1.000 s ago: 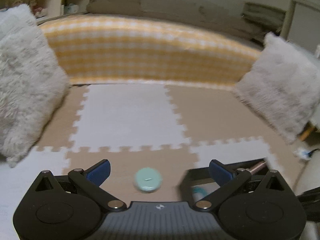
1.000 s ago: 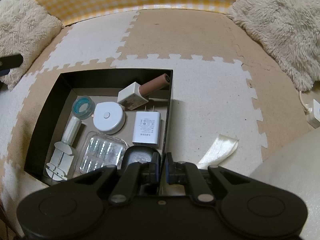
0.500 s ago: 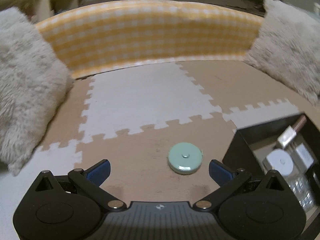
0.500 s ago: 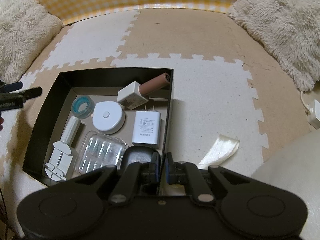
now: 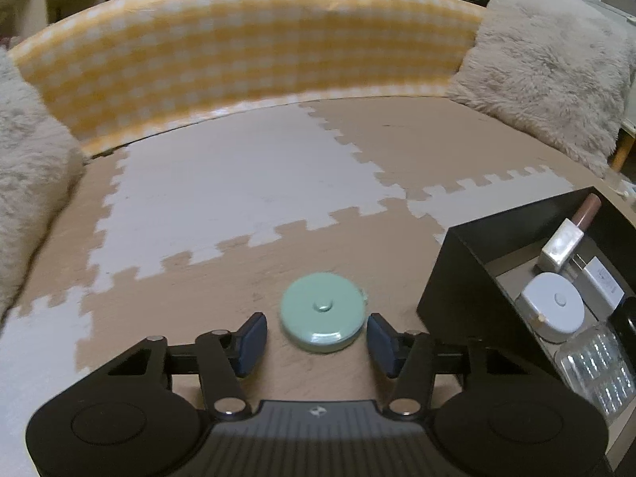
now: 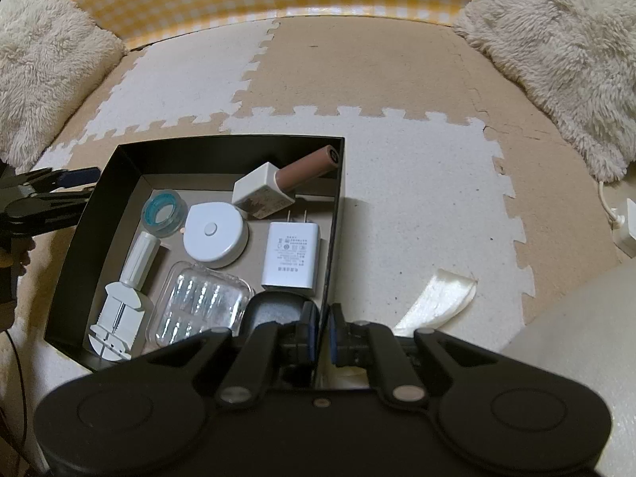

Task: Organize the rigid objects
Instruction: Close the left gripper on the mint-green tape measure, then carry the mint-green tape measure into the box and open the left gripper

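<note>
- The mint-green tape measure [image 5: 322,317] I'm after is a flat round disc with a small centre button, lying face up on the tan foam mat [image 5: 222,290], lower centre of my left view.
- Being round, it has no long axis; a small tab sticks out at its right edge.
- My left gripper [image 5: 317,337] straddles it, jaws closing, pads not yet touching.
- My right gripper [image 6: 322,336] is pinched on the black box [image 6: 333,238] wall, bottom centre.
</note>
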Tool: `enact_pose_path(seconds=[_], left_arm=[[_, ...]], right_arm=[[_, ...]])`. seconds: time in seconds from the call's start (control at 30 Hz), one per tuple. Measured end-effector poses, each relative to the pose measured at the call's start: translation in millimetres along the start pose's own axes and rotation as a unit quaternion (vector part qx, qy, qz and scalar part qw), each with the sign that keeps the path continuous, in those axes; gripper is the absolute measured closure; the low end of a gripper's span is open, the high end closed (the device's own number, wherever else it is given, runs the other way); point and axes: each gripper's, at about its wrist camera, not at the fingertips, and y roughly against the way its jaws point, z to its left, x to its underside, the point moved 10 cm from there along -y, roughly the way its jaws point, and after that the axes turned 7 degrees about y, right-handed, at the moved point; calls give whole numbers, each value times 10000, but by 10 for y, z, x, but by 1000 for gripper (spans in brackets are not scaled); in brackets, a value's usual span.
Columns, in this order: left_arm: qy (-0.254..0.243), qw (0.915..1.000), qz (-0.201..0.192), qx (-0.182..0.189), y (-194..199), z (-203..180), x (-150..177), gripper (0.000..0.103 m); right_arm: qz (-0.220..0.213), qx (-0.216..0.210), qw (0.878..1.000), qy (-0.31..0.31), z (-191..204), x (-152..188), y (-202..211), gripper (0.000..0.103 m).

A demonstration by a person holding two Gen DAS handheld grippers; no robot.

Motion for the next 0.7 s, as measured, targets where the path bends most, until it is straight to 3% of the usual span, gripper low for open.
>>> enact_pose_path(seconds=[0.53,0.7], left_arm=[[336,9994,-61,82,-36,10,-75,53],[614,9980,-135,2,96,84,-112,53]], right_arm=[[-55,-59,9999,-135,-20,-38,-7,96],[-256,-209,9982,-507,-106,-109,35,96]])
